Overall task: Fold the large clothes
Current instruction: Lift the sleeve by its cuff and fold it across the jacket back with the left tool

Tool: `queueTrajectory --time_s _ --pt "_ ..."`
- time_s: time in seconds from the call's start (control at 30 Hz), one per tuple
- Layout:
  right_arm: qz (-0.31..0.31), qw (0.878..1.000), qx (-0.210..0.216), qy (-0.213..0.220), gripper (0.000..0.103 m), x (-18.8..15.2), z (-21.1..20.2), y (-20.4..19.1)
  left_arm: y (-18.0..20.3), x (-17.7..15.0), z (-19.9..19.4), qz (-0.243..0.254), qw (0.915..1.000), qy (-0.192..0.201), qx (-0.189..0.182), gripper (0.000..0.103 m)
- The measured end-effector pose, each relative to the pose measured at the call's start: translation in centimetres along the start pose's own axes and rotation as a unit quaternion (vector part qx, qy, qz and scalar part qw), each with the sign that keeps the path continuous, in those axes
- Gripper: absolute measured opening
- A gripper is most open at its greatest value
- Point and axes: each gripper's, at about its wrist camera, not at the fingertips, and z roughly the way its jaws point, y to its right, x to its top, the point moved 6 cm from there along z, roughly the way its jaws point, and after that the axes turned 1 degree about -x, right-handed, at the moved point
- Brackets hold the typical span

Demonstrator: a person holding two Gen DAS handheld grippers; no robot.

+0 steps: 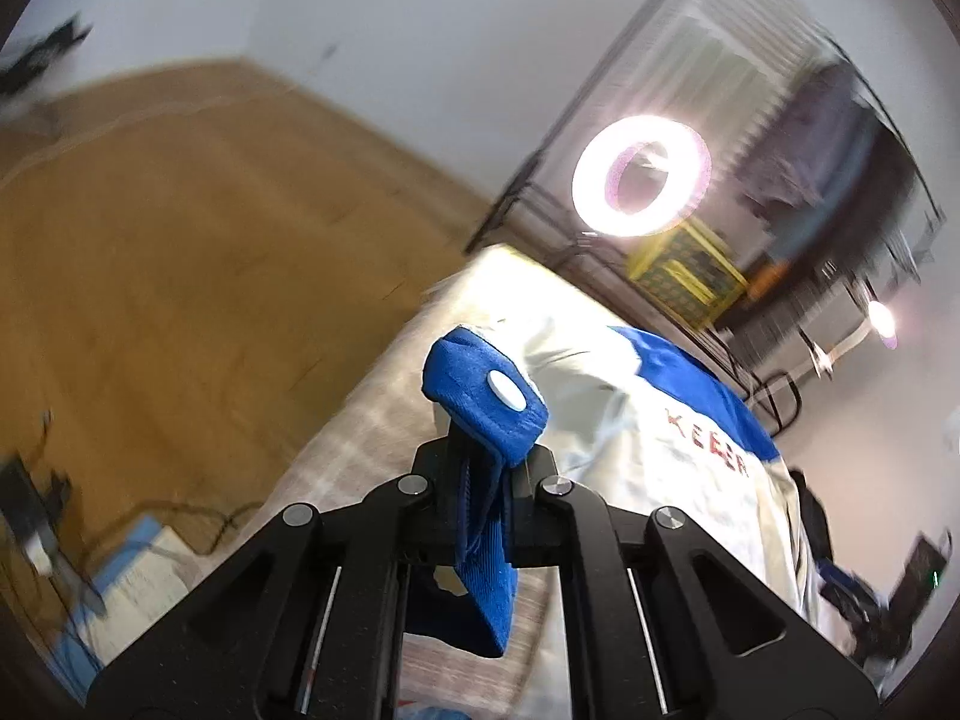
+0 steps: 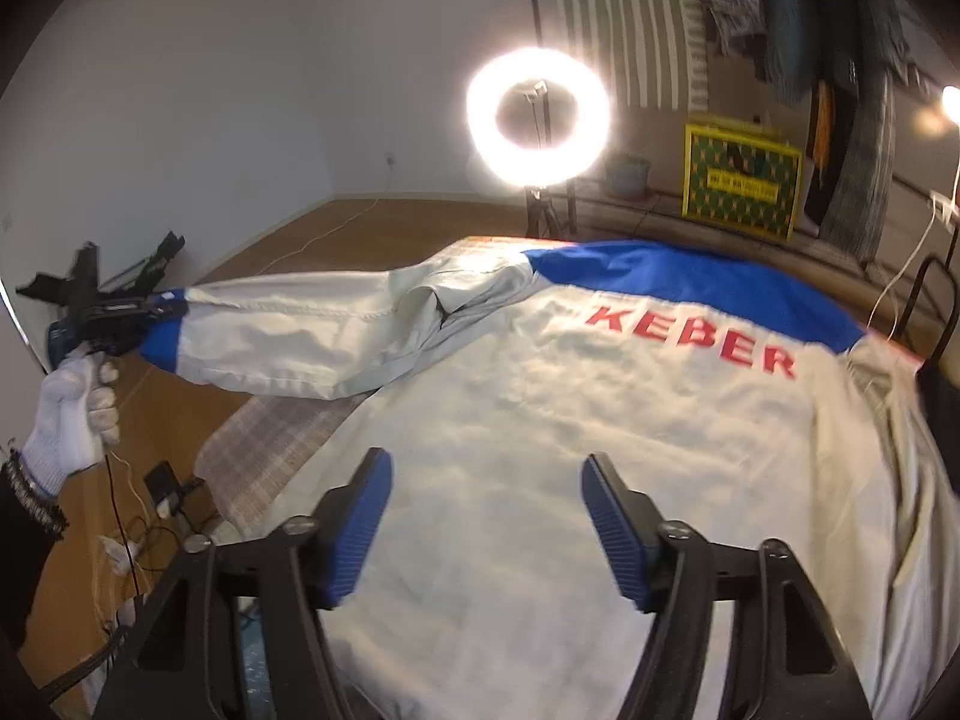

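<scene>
Left wrist view: left gripper [image 1: 483,480] clamped tight on the blue cuff [image 1: 486,396]; it should keep tension and carry the sleeve [image 2: 312,330] across the jacket [image 2: 570,450] lying back-up on the table. Right wrist view: right gripper [image 2: 486,516] part open, empty, hovering over the back panel; it would do best to pin the fabric there so the body doesn't drag.

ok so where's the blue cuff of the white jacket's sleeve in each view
Left wrist view: the blue ribbed cuff with a white snap sits at centre, pinched in the shut left gripper.
Right wrist view: the cuff is at the far left edge, where the left gripper holds the sleeve out.
Shared landmark: the glowing ring light, upper right of centre in the left view, top centre in the right.
</scene>
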Motion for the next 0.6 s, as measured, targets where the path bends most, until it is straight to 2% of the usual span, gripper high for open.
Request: queueTrajectory --time_s 0.1,0.2,0.3,0.43,0.6 --pt "0.03 0.999 0.022 -0.013 0.05 -0.3 0.9 0.8 4.0 -0.3 -1.8 0.045 0.9988 0.004 -0.021 0.005" --pt "0.055 0.997 0.045 -0.024 0.043 -0.6 1.6 1.3 8.0 -1.5 -3.6 0.097 0.9943 0.004 -0.043 0.005" --pt "0.08 0.994 0.064 -0.033 0.04 -1.0 2.1 2.4 12.8 -4.2 -5.5 0.172 0.9835 0.0 -0.057 0.005" --pt "0.113 0.99 0.073 -0.04 0.04 -1.0 2.7 4.1 17.4 -10.0 -7.2 0.253 0.9634 -0.027 -0.084 0.005" --pt "0.13 0.986 0.092 -0.046 0.04 -0.1 3.8 5.2 19.9 -18.3 -7.5 0.302 0.9444 -0.085 -0.099 0.005"
